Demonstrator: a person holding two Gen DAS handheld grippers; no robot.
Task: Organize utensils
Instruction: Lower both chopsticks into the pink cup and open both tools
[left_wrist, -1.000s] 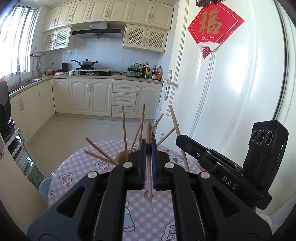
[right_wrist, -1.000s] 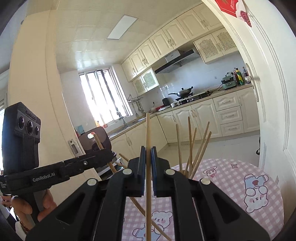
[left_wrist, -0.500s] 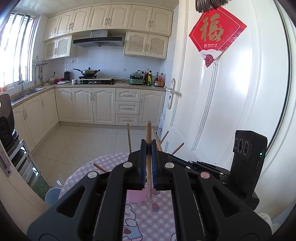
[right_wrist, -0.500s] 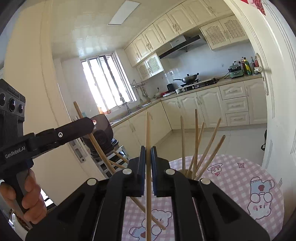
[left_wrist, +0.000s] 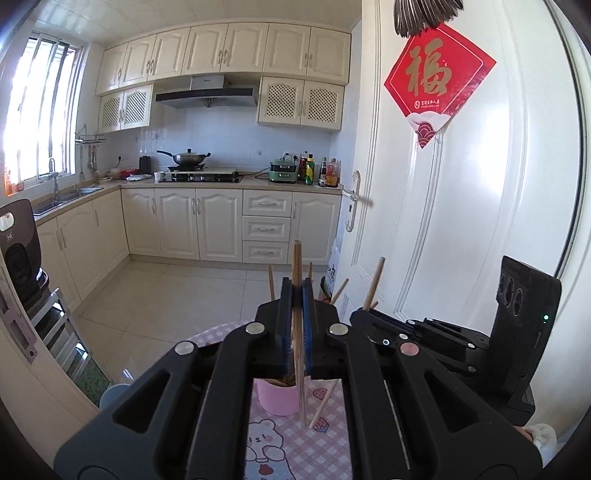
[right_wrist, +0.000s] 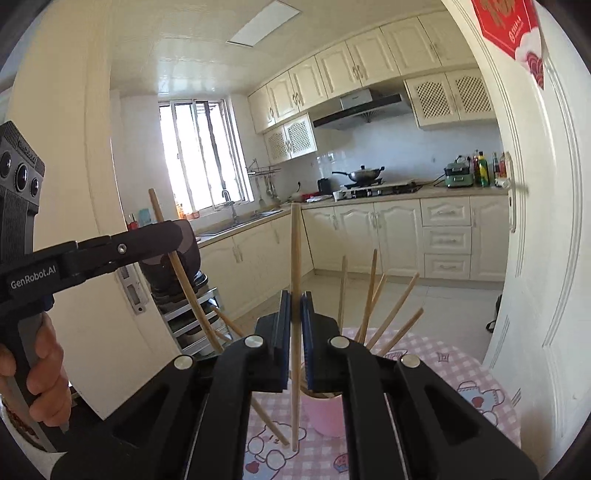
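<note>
My left gripper is shut on a wooden chopstick held upright, its lower tip near the tablecloth beside a pink cup. My right gripper is shut on another wooden chopstick, also upright, in front of the same pink cup. Several chopsticks stand fanned out in the cup. The right gripper with its chopstick shows to the right in the left wrist view. The left gripper shows at the left in the right wrist view, gripping its slanted chopstick.
The round table has a pink checked cloth with bear prints. A white door stands close on the right. A metal rack with a dark appliance stands left of the table. Kitchen cabinets line the far wall.
Both grippers have risen and tilted up with their chopsticks still clamped. The cup and table have dropped lower in both views. The left gripper sits higher in the right wrist view.
</note>
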